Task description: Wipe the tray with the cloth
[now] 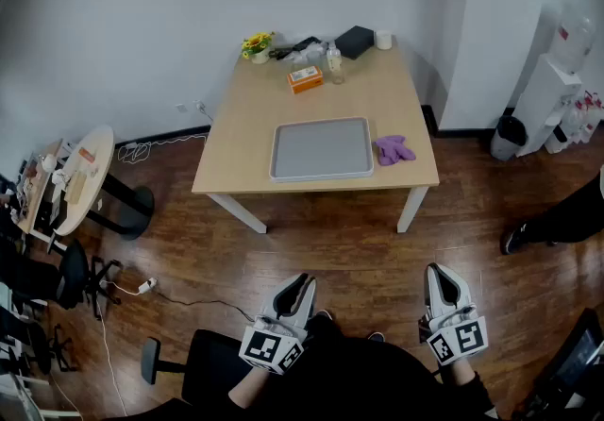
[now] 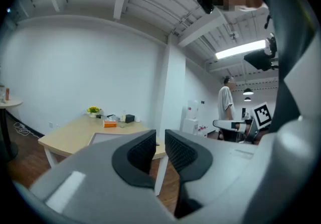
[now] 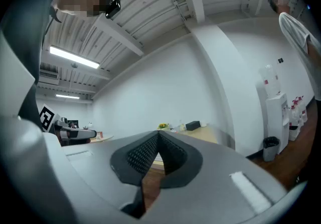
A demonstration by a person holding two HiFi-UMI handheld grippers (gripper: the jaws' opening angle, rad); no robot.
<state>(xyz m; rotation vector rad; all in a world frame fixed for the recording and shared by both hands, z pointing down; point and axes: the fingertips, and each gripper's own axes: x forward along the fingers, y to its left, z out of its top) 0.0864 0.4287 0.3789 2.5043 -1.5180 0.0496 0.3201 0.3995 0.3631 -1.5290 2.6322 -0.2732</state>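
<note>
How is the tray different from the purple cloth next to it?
The tray is grey, the cloth purple. The tray is a flat, neat rectangle; the cloth is crumpled in a lump. The tray is much bigger than the cloth. Both lie on the wooden table, side by side.

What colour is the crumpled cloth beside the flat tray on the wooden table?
Purple; the crumpled cloth shows best in the head view, right of the grey tray.
</note>
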